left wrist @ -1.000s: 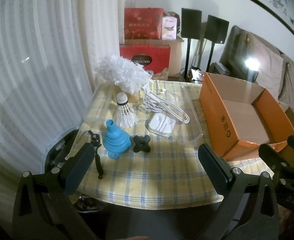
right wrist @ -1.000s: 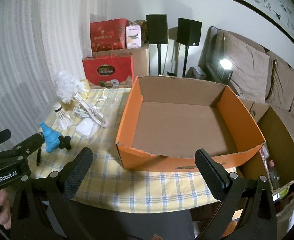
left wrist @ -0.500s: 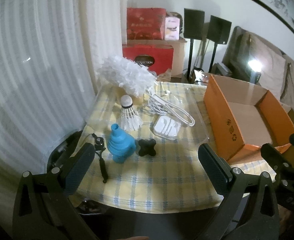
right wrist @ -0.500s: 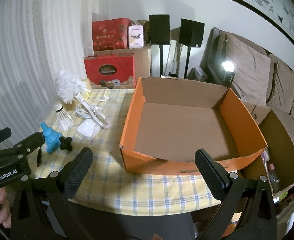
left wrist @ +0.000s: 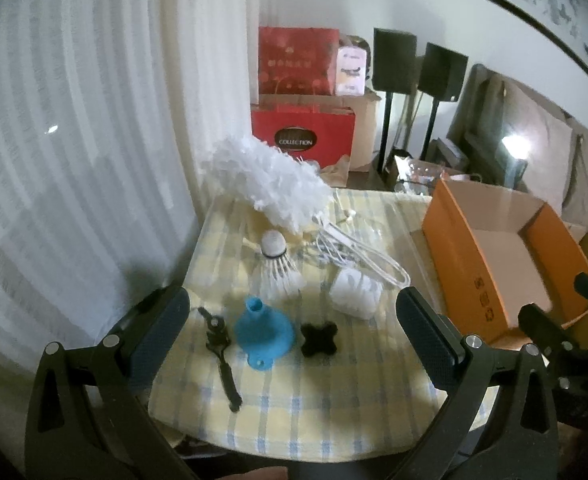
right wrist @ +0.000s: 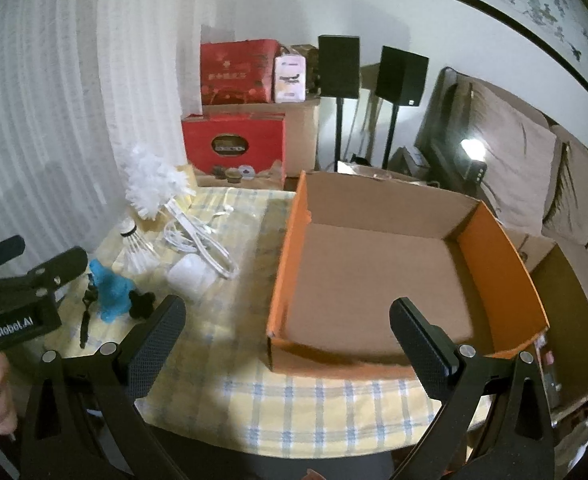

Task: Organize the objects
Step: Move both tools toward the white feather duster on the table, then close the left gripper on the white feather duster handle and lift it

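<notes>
On the yellow checked tablecloth (left wrist: 326,408) lie a blue funnel (left wrist: 263,333), a black cross-shaped piece (left wrist: 319,339), a small black tripod (left wrist: 220,356), a shuttlecock (left wrist: 279,267), a white earphone case (left wrist: 354,293), a white cable (left wrist: 358,252) and a white feather duster (left wrist: 270,184). An empty orange box (right wrist: 394,280) stands on the right half. My left gripper (left wrist: 290,334) is open in front of the small items, above the table's near edge. My right gripper (right wrist: 288,344) is open before the box's near left corner, holding nothing.
Red gift bags (left wrist: 302,136) and cardboard boxes stand behind the table, with two black speakers (right wrist: 368,68) on stands. A sofa with cushions (right wrist: 526,168) is at the right, white curtains (left wrist: 74,140) at the left. A brown open carton (right wrist: 566,312) sits beside the orange box.
Both grippers have pulled back and turned a little left, so the table items look smaller and shifted right. Nothing on the table has moved and both stay open.
</notes>
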